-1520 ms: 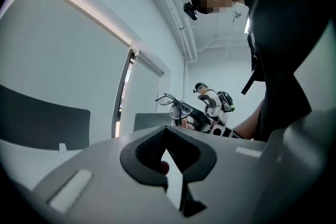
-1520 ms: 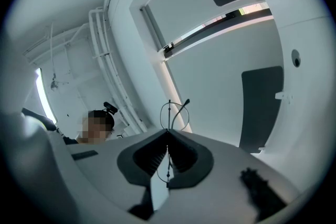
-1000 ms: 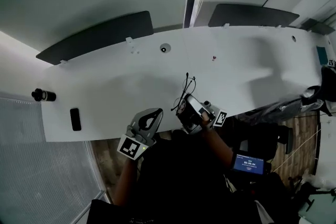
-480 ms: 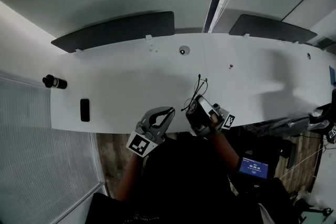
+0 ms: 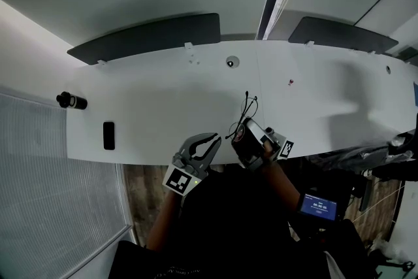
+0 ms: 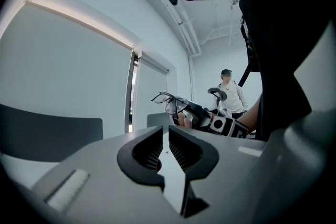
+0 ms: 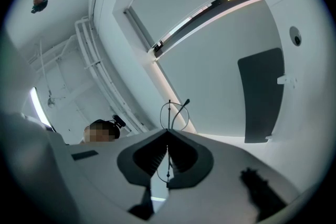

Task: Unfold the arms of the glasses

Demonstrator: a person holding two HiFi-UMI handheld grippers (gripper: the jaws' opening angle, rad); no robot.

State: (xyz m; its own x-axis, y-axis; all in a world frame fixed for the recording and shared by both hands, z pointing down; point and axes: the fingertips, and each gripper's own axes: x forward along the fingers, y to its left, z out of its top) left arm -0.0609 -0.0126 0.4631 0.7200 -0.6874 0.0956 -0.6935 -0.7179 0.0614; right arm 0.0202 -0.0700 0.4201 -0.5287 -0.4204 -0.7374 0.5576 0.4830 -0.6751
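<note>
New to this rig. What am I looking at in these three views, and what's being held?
No robot here: a person holds a two-jaw gripper in each hand. The head view looks down from a camera on the person's head at a white table. The other two views ride on the grippers and look along their jaws. On the table lie a flat black slab and, at its left end, a small black cylinder. The right gripper is shut on thin wire-framed glasses. The left gripper has just been opening its jaws; they stand slightly apart, nothing between them.
</note>
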